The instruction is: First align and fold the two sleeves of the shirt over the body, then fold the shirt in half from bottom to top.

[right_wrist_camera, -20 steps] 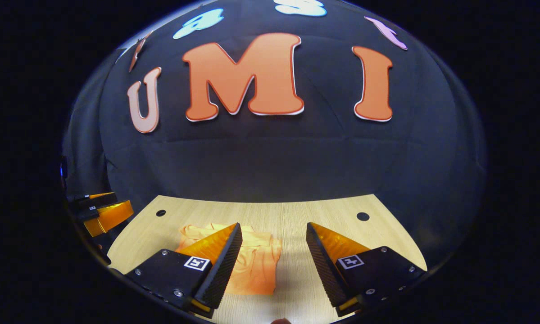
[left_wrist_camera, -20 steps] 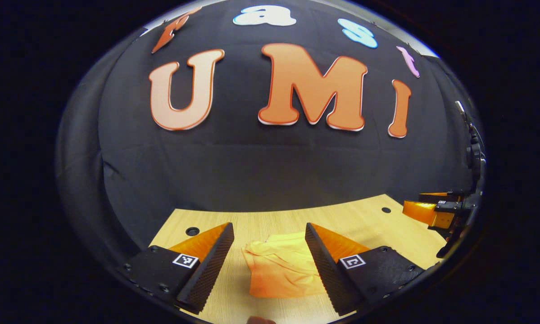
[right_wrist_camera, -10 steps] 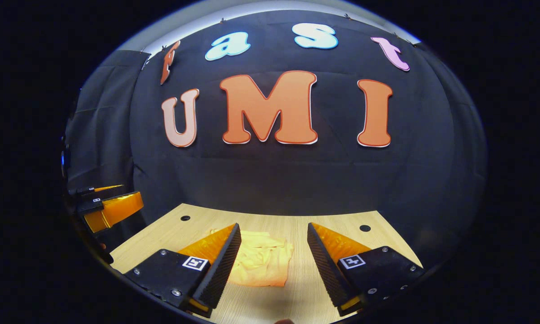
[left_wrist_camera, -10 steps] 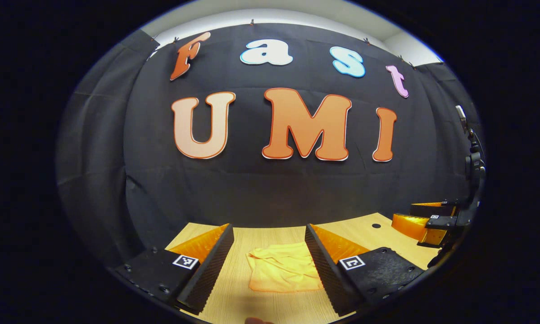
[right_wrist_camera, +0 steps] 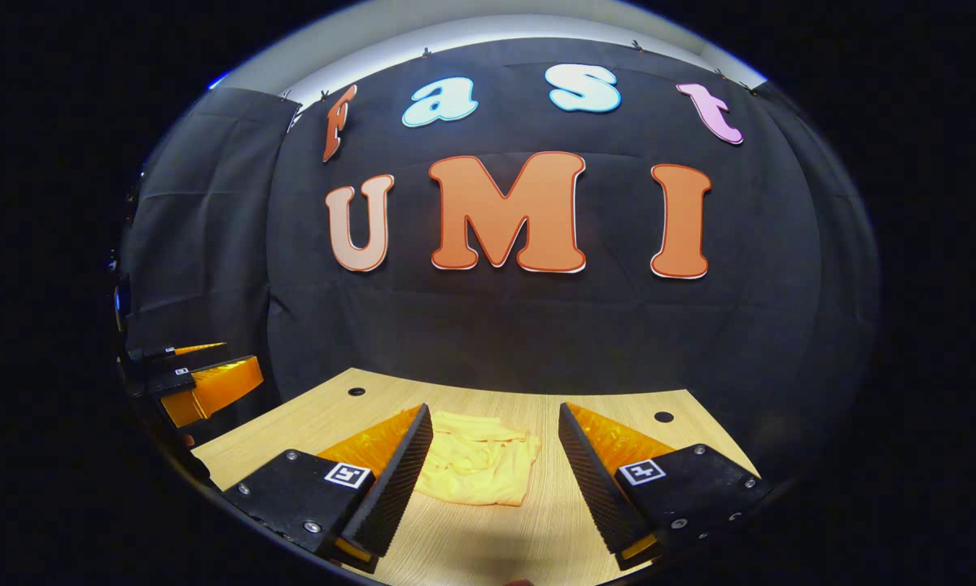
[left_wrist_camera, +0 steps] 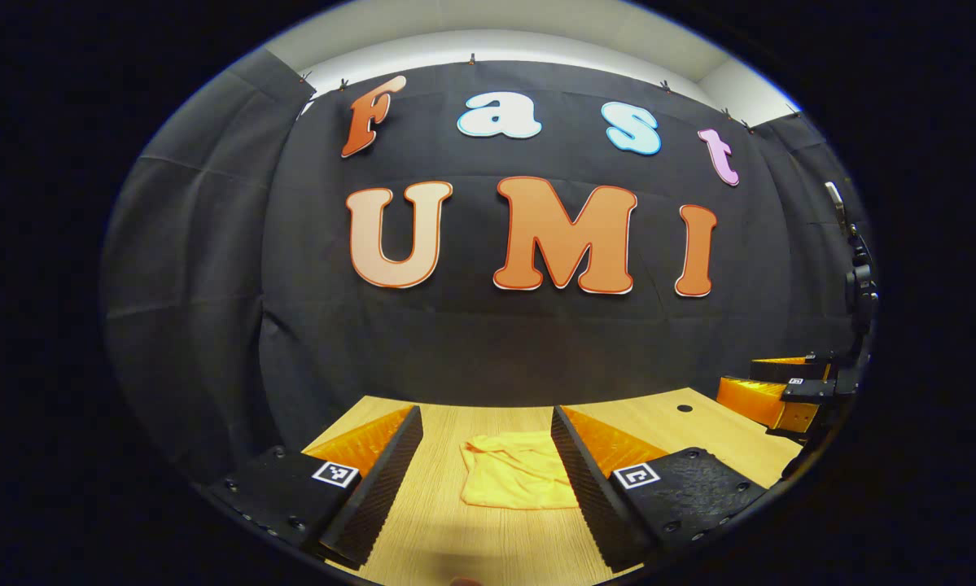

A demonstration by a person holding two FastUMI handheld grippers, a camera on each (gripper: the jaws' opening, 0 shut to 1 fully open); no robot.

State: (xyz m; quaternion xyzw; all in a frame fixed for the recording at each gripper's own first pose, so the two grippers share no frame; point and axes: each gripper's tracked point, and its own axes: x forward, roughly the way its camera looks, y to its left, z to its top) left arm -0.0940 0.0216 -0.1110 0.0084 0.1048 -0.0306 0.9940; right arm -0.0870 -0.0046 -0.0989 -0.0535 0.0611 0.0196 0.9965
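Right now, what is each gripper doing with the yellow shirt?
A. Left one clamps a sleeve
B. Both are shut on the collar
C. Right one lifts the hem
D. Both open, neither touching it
D: the shirt lies as a compact bundle on the table, while the left gripper and right gripper stand with jaws apart, nothing between them.

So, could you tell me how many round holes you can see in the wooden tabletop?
2: one hole near the table's far left corner, another near its far right corner. The shirt and grippers may hide others.
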